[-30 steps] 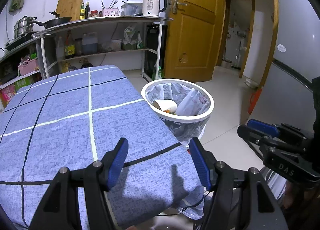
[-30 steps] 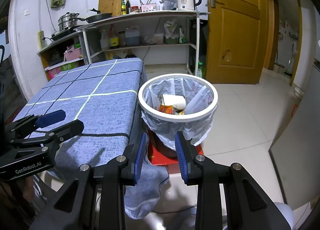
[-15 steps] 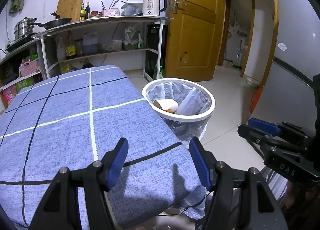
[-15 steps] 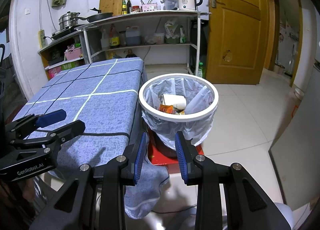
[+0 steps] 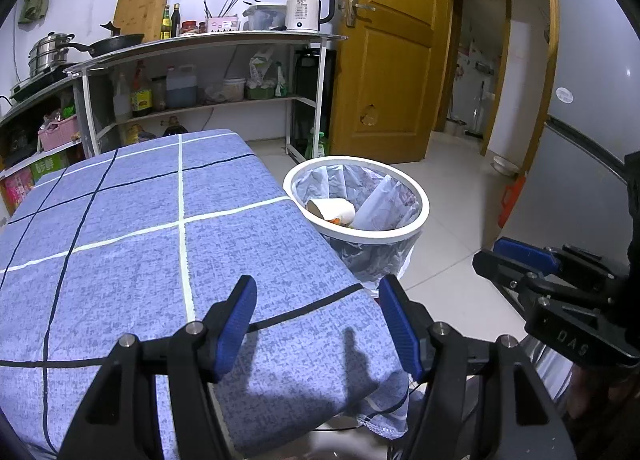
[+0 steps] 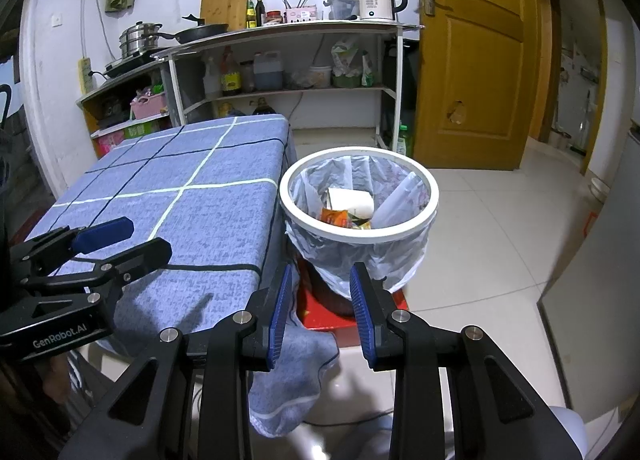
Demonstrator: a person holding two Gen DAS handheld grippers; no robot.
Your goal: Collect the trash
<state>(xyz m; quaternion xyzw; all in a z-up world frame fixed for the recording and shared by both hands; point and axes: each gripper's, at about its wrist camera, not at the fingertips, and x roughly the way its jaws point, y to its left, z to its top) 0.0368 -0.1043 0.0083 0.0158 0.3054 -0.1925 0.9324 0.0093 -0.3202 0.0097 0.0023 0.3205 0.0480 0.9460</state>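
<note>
The left tongs point(image 5: 316, 320) hang spread wide and empty over the near corner of the worktop point(image 5: 132, 244), which wears a blue checked cloth. The right tongs point(image 6: 318, 310) – parted by a narrower gap, also gripping nothing – hover past the worktop's edge, above the floor point(image 6: 492, 244) and pointed at the bin point(image 6: 359, 228). The bin, white-rimmed with a clear liner, stands just beside the worktop on a red stool point(image 6: 320, 310). Inside it lies the trash – a paper cup point(image 5: 332, 210), an orange wrapper point(image 6: 335, 217) and crumpled paper point(image 6: 394, 202)
</note>
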